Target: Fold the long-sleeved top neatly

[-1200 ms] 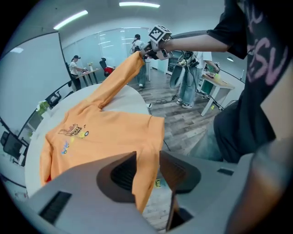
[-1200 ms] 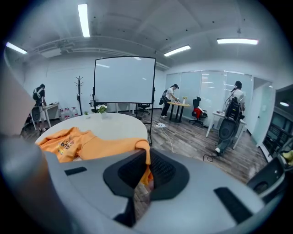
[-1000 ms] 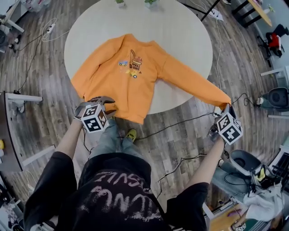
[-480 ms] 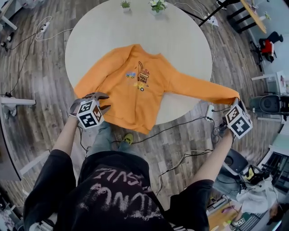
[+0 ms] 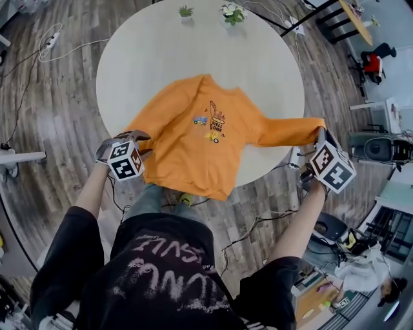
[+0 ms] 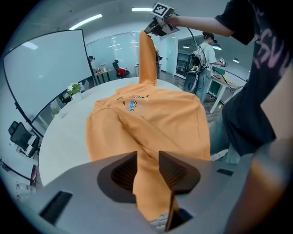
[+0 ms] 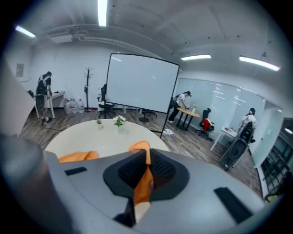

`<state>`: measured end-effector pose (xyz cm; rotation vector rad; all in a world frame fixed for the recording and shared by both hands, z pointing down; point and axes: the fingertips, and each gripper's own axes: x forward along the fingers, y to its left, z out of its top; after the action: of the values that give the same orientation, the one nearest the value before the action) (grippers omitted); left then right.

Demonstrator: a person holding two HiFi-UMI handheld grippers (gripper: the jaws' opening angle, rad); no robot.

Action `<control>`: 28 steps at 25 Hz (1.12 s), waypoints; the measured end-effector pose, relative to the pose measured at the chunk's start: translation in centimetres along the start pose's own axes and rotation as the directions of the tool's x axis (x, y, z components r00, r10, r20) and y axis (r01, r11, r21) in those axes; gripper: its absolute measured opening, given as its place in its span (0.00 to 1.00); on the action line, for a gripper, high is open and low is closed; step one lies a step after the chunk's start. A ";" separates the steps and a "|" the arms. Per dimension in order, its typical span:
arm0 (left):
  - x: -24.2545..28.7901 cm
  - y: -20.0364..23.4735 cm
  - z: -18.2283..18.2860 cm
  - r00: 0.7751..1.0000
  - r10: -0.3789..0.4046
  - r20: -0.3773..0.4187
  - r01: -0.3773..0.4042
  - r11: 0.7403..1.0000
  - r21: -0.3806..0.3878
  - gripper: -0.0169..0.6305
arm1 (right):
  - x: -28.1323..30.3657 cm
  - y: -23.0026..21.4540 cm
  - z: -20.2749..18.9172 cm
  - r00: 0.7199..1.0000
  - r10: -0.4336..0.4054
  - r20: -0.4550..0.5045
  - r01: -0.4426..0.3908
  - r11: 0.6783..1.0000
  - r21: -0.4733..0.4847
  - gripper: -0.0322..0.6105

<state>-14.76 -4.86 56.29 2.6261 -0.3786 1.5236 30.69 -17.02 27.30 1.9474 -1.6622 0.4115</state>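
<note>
An orange long-sleeved top (image 5: 200,138) with a small printed picture on its chest lies face up on the round white table (image 5: 161,45), its hem hanging over the near edge. My left gripper (image 5: 131,136) is at the table's near left edge. In the left gripper view my left gripper (image 6: 148,157) is shut on the left sleeve (image 6: 149,183), and the cloth fills the gap between its pads. My right gripper (image 5: 318,133) is shut on the right sleeve's cuff (image 7: 145,178) and holds it up above the table's right edge. That raised sleeve (image 6: 147,59) rises steeply from the top's body.
Two small potted plants (image 5: 186,11) (image 5: 233,11) stand at the table's far edge. Cables (image 5: 258,222) trail over the wooden floor near my feet. Grey equipment (image 5: 377,145) stands to the right. A projection screen (image 7: 139,82) and several people are further back in the room.
My right gripper has lifted the right sleeve and carried it inward toward the top's body, so the sleeve looks shorter. My left gripper has shifted left along the near edge with its cloth.
</note>
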 end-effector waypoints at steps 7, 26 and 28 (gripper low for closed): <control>-1.1 1.4 -4.2 1.000 -0.023 0.011 0.023 0.999 -0.033 0.27 | 2.9 15.6 1.6 0.981 0.192 -0.025 -0.193 0.978 -0.081 0.08; -4.1 0.0 -15.9 0.999 -0.029 -0.031 0.020 0.966 -0.256 0.27 | 11.9 40.2 -7.8 0.875 0.389 -0.287 -0.449 0.874 -0.183 0.10; -4.4 -0.6 -16.9 0.999 -0.027 -0.042 0.014 0.958 -0.286 0.27 | 12.5 41.7 -8.8 0.861 0.405 -0.307 -0.471 0.862 -0.185 0.13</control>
<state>-30.92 -0.31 61.01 2.3618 -0.5231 1.4004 -6.57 -25.88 49.86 1.2553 -1.8747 0.5656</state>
